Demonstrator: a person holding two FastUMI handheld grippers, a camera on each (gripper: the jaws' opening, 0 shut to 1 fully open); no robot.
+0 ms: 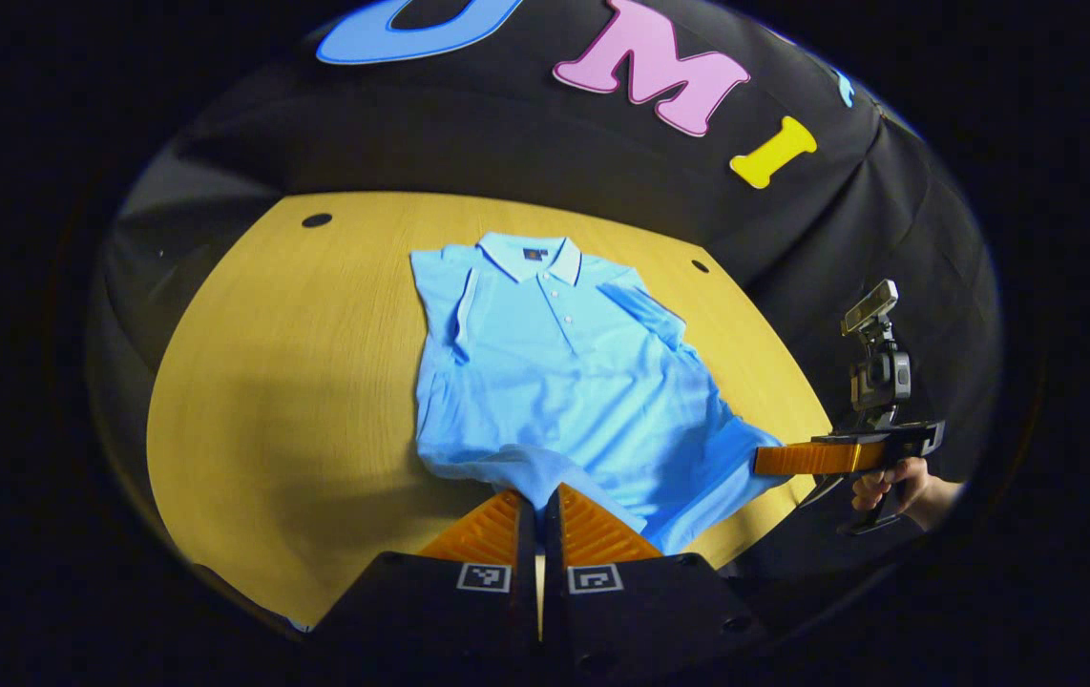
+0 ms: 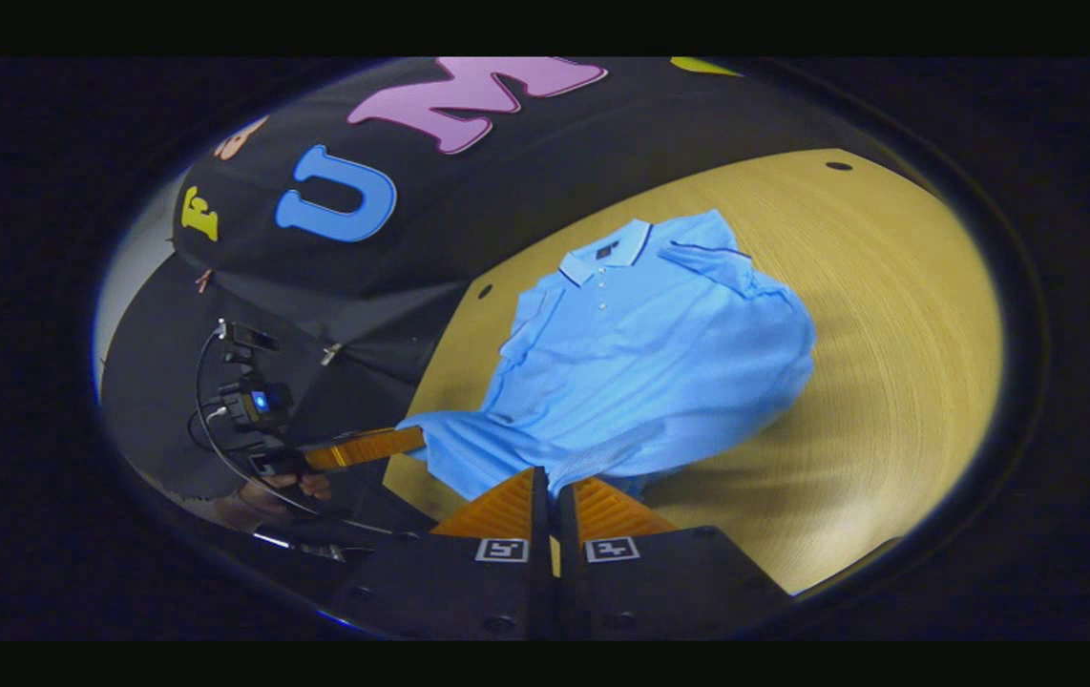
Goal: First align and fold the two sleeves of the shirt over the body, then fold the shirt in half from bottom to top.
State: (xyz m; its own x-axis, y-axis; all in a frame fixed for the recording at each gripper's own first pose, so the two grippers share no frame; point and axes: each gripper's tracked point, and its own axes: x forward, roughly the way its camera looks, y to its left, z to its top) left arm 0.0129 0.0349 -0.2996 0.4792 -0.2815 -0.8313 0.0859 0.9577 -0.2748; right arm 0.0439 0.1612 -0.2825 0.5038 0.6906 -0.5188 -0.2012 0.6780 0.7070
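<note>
In the left gripper view, a light blue polo shirt (image 1: 559, 382) lies face up on the wooden desk (image 1: 287, 401), collar (image 1: 531, 256) toward the far black wall and both short sleeves folded in over the chest. The left gripper (image 1: 539, 510) sits at the bottom of the view with its two fingers drawn close together, clamped on a raised fold of the shirt's bottom hem at the near edge of the desk. To the right, the right gripper (image 1: 763, 460), held by a hand (image 1: 893, 485), pinches the other bottom corner of the shirt, which is lifted slightly off the desk there.

In the right gripper view, the shirt (image 2: 640, 372) spreads away across the desk (image 2: 889, 382), collar (image 2: 605, 253) at the far end. The right gripper (image 2: 553, 491) has its fingers nearly together, closed on the hem just in front of it. At the left, the left gripper (image 2: 416, 441) grips the opposite hem corner, with a hand (image 2: 292, 487) partly visible behind it and cables running to the camera mounted above.
</note>
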